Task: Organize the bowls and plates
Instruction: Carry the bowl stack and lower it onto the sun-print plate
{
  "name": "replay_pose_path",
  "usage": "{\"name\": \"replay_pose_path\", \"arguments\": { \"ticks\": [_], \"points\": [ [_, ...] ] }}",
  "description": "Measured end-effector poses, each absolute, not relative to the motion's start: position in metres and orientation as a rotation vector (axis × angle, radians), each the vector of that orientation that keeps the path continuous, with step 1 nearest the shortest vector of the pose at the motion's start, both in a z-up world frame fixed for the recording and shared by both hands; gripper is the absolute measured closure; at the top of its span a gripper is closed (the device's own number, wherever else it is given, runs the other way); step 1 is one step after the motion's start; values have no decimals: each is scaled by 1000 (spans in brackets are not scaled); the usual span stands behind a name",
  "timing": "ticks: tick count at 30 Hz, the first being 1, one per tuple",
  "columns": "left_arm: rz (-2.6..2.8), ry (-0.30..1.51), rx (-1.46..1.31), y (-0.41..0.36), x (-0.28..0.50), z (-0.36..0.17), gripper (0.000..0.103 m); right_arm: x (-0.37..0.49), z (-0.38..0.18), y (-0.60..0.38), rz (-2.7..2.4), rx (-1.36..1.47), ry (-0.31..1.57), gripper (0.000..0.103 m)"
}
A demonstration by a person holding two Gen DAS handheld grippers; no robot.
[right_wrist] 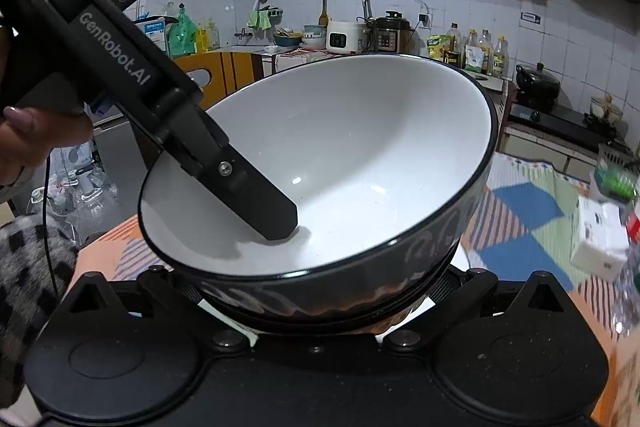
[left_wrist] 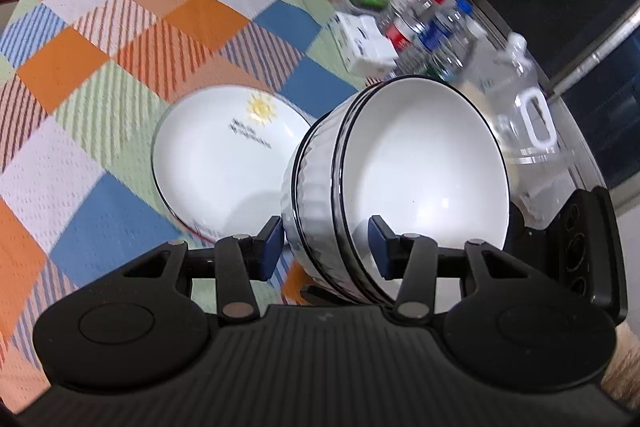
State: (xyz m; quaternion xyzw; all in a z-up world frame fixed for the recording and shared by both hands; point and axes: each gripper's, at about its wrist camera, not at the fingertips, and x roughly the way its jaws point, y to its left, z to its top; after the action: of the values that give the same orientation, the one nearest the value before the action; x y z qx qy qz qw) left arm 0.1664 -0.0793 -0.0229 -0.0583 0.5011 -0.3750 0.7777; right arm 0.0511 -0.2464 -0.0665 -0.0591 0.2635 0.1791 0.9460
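Left tool [left_wrist: 326, 241] clamps the near wall of a nested stack of white ribbed ceramic bowls with black rims [left_wrist: 400, 179], one pad inside, one outside, holding it tilted above the checked-cloth desk [left_wrist: 100, 59]. The right tool's fingertips are hidden beneath the stack at the bottom centre of its view, so I cannot tell its state. A white sun-printed plate [left_wrist: 216, 159], empty, lies just left of the stack, probably its destination. The top bowl is empty.
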Motion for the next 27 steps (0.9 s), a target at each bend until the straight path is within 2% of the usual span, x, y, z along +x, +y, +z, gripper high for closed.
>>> {"name": "replay_pose_path", "arguments": {
  "ticks": [6, 14, 21, 27],
  "points": [
    [-770, 1074, -147, -83, 207, -32, 59, 95, -70, -253, 381, -126, 552, 0],
    [-732, 1099, -178, -87, 257, -71, 59, 146, -94, -263, 380, -83, 642, 0],
    [-709, 1146, -196, -88, 278, -108, 59, 164, -126, -261, 338, 4, 693, 0],
    [-710, 1157, -194, -93, 279, -127, 59, 160, -144, -254, 287, -50, 709, 0]
  ]
}}
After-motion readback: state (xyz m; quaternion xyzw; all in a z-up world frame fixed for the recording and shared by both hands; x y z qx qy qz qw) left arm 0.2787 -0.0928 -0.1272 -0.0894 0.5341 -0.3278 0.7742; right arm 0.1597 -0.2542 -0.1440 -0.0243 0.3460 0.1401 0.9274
